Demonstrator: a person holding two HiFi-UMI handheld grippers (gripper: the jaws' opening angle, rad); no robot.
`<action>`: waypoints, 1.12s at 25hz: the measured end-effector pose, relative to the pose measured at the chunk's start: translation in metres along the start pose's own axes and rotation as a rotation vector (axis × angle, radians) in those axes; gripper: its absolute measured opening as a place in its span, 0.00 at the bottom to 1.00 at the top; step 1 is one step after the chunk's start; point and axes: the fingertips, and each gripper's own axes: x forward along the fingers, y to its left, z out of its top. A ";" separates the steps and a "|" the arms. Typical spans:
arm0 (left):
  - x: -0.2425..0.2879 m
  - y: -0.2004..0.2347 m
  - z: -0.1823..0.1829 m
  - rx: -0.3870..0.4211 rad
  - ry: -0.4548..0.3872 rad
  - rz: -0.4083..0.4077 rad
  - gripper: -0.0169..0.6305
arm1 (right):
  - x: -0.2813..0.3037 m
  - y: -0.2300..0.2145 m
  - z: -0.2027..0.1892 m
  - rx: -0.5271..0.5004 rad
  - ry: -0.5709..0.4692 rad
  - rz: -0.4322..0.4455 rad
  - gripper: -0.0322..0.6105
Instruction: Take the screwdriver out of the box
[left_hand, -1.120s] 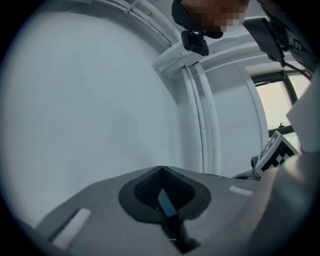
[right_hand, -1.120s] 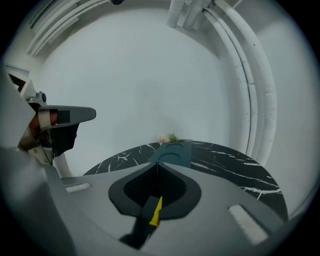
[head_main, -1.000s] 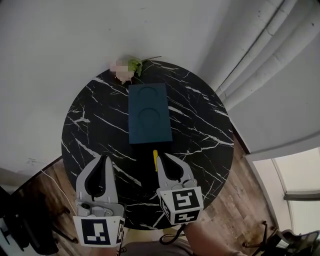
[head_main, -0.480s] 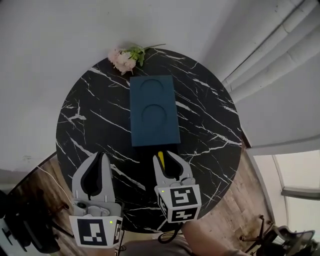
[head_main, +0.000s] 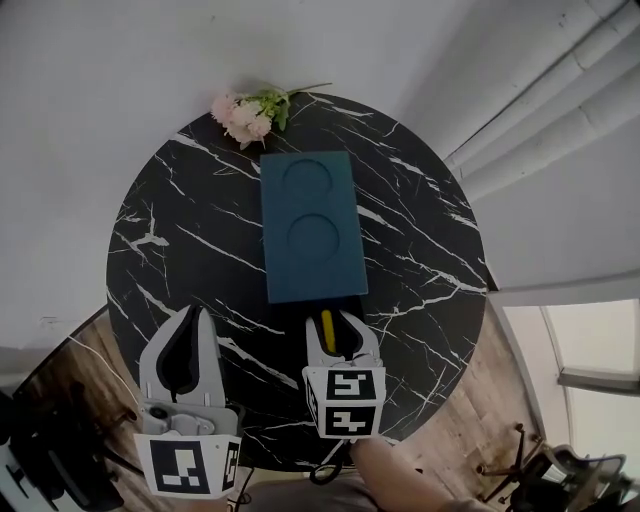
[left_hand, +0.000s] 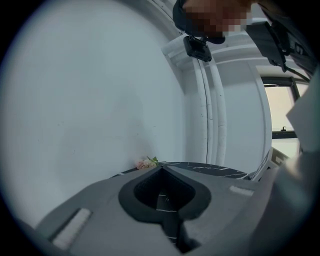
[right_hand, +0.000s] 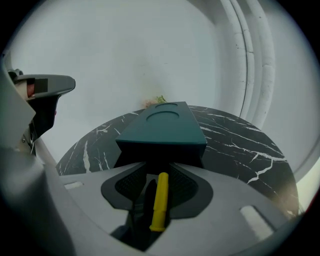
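A closed teal box (head_main: 310, 225) lies in the middle of the round black marble table (head_main: 180, 220). My right gripper (head_main: 330, 318) hovers just off the box's near end, shut on the yellow screwdriver (head_main: 327, 330). In the right gripper view the screwdriver (right_hand: 160, 200) runs lengthwise between the jaws of that gripper (right_hand: 161, 167), its far end pointing at the dark near end of the box (right_hand: 165, 127). To the left, my left gripper (head_main: 197, 312) is shut and empty over the table's near edge. In its own view the left gripper (left_hand: 161, 167) holds nothing.
A small bunch of pink flowers (head_main: 245, 112) lies at the table's far edge, beyond the box. White wall and curtain folds (head_main: 560, 90) stand behind and to the right. Wooden floor (head_main: 460, 420) shows past the near right edge.
The right gripper, still holding the screwdriver, has turned to line up more squarely with the box's near end. The left gripper has barely moved. The head view has shifted a little.
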 end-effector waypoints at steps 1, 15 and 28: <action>0.001 0.002 0.000 -0.001 0.001 0.000 0.03 | 0.002 0.000 -0.001 0.003 0.011 -0.005 0.30; 0.003 0.018 -0.004 -0.004 0.004 0.014 0.03 | 0.014 -0.006 -0.012 0.020 0.065 -0.040 0.21; -0.036 -0.007 0.039 0.039 -0.088 0.042 0.03 | -0.049 0.009 0.060 -0.031 -0.207 0.053 0.21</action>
